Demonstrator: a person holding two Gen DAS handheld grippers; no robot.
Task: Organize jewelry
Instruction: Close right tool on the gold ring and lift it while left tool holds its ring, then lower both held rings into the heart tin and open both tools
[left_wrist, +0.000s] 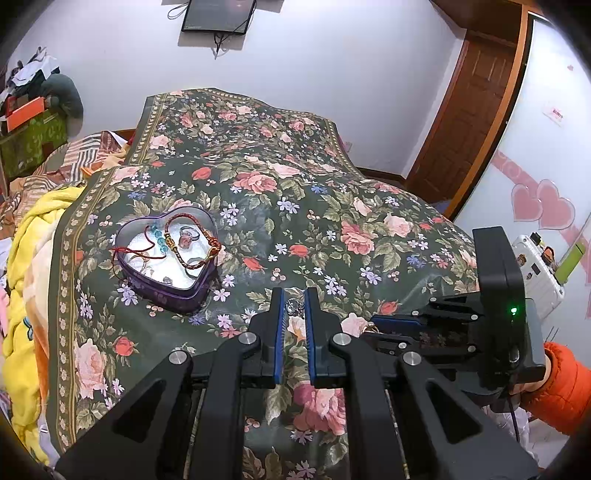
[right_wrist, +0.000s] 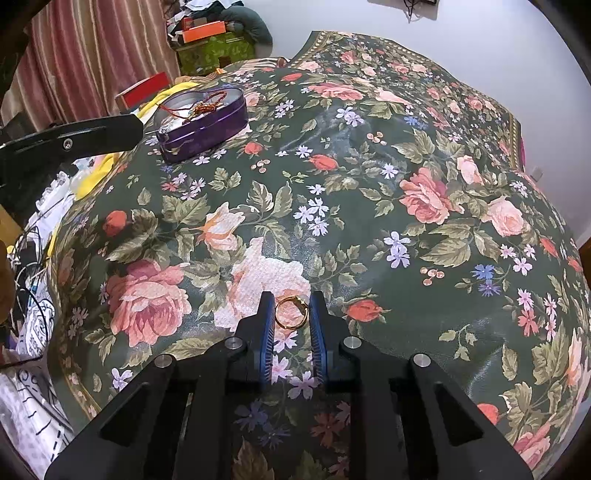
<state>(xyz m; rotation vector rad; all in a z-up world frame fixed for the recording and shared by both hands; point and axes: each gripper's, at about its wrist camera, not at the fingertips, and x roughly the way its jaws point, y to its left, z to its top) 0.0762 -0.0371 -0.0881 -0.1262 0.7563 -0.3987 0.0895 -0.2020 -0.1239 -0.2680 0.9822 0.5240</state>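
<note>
A: Bedroom with white walls; a bed (right_wrist: 424, 122) under a glossy dark-green coverlet printed with roses serves as the work surface. Wooden door at 2 o'clock in the left wrist view.

B: Progress?

A: Partly done, by my reading. A purple heart-shaped tin (left_wrist: 167, 254) sits at 10 o'clock in the left view and already holds a braided red-and-gold cord bracelet (left_wrist: 192, 240), a red string with turquoise beads (left_wrist: 159, 236) and a ring with a pink stone (left_wrist: 185, 236). At least two pieces remain outside it.

B: Which ones?

A: A gold ring (right_wrist: 291, 313), thin smooth band with a small setting, lies on the coverlet between the fingers of the right hand-held gripper (right_wrist: 291, 317). The blue ribbed pads stand nearly against it on both sides; I cannot tell whether they press yet.

B: And the left?

A: The left hand-held gripper (left_wrist: 294, 306) has its jaws drawn close, pinching a small silvery piece (left_wrist: 294, 307) at the tips; too small to name. An orange sleeve (left_wrist: 565, 391) at 4 o'clock belongs to the person holding the right tool.

B: Left to do?

A: Probably carrying both pieces across to the tin.
</note>
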